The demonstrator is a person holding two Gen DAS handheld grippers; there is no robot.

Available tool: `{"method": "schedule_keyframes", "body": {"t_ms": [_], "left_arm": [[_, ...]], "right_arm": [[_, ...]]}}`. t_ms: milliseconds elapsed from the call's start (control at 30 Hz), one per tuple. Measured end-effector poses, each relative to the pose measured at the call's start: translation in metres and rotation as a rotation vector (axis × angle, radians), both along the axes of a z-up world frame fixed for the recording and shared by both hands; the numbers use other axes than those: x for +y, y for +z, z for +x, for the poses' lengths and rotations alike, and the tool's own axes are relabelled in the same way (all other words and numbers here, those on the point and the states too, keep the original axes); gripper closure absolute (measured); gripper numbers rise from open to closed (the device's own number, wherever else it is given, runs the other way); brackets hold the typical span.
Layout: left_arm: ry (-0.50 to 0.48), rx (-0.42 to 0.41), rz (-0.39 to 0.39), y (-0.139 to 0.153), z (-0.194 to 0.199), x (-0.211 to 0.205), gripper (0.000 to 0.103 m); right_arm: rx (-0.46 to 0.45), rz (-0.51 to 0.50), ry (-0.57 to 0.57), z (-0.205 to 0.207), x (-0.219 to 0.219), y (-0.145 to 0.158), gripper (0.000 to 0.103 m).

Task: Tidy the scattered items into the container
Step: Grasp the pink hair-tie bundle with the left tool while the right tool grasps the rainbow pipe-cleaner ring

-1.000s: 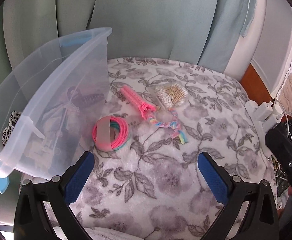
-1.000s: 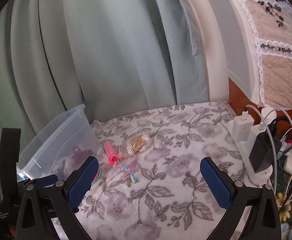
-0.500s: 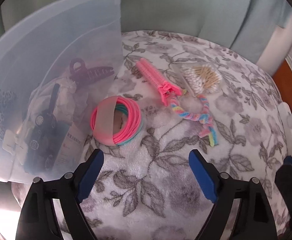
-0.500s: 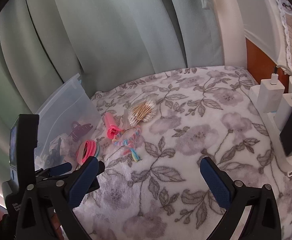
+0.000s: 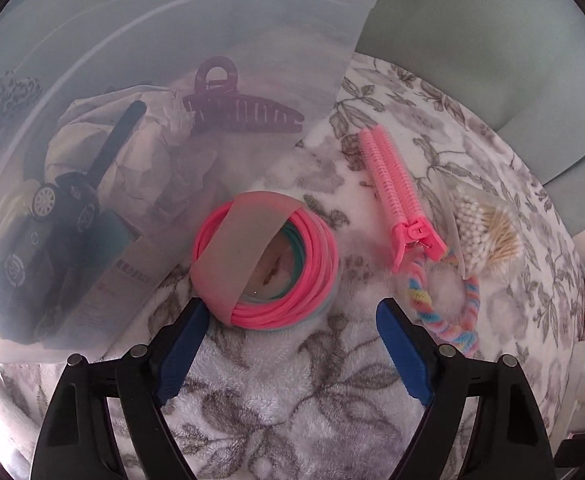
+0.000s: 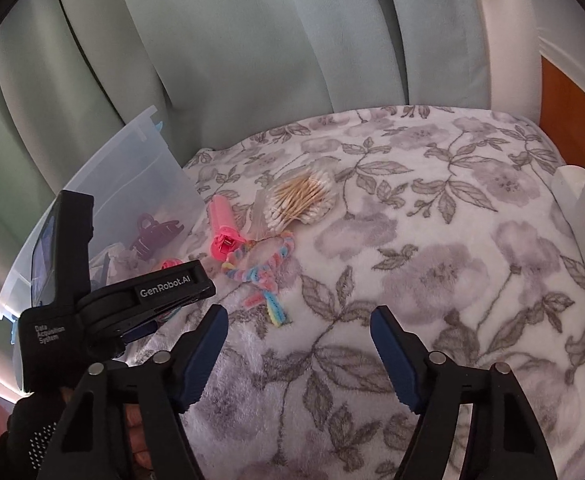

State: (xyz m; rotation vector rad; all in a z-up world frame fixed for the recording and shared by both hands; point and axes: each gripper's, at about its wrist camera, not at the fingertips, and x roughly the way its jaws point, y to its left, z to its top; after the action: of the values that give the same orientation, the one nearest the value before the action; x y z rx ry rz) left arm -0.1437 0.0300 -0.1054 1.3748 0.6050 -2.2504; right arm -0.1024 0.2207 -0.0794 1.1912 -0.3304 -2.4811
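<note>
We see the container (image 5: 164, 40) at left on the blanket (image 5: 276, 400), w/ a claw clip (image 5: 244, 112) and toy car (image 5: 48, 232) in it. Just right of its wall lies the bundle of hair ties (image 5: 268, 256), touching or nearly so. Further right the hair roller clip (image 5: 396, 196), then the bag of cotton swabs (image 5: 488, 232) beside it; the braided tie (image 5: 452, 312) lies in front of both, at the clip's near end
</note>
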Motion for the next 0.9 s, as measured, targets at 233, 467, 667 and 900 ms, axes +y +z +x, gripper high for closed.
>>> {"method": "schedule_keyframes", "body": {"t_ms": [233, 467, 667, 900], "left_arm": [[-0.026, 0.0, 0.016, -0.002, 0.006, -0.006, 0.023], [-0.009, -0.01, -0.013, -0.006, 0.001, -0.006, 0.018], [-0.013, -0.021, -0.036, -0.006, -0.001, -0.004, 0.02], [-0.049, -0.027, -0.049, -0.002, 0.005, 0.0, 0.038]], "right_arm": [[-0.021, 0.004, 0.101, -0.027, -0.025, -0.014, 0.044], [-0.052, 0.026, 0.151, -0.042, -0.045, -0.029, 0.06], [-0.057, 0.021, 0.099, -0.044, -0.035, -0.03, 0.087], [-0.067, 0.005, -0.016, -0.035, 0.006, -0.023, 0.087]]}}
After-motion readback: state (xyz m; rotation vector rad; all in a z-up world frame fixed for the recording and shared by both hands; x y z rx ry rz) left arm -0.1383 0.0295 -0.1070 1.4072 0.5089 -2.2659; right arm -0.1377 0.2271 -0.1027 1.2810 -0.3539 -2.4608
